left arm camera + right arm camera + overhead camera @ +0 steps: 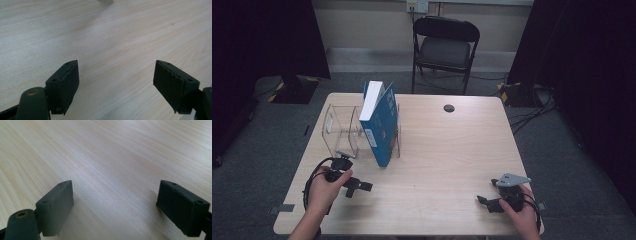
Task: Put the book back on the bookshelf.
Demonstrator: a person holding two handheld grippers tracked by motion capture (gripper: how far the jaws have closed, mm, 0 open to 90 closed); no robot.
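Left tool: near edge of surface, jaws wide, nothing between them; clear rack just beyond it, blue book standing upright at rack's right end; right tool: near right corner, jaws wide, nothing held

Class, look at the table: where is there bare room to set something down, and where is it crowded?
Free: the table right of the blue book, and between the left gripper and right gripper, both open. Crowded: the far-left corner, where the clear rack holds the book.
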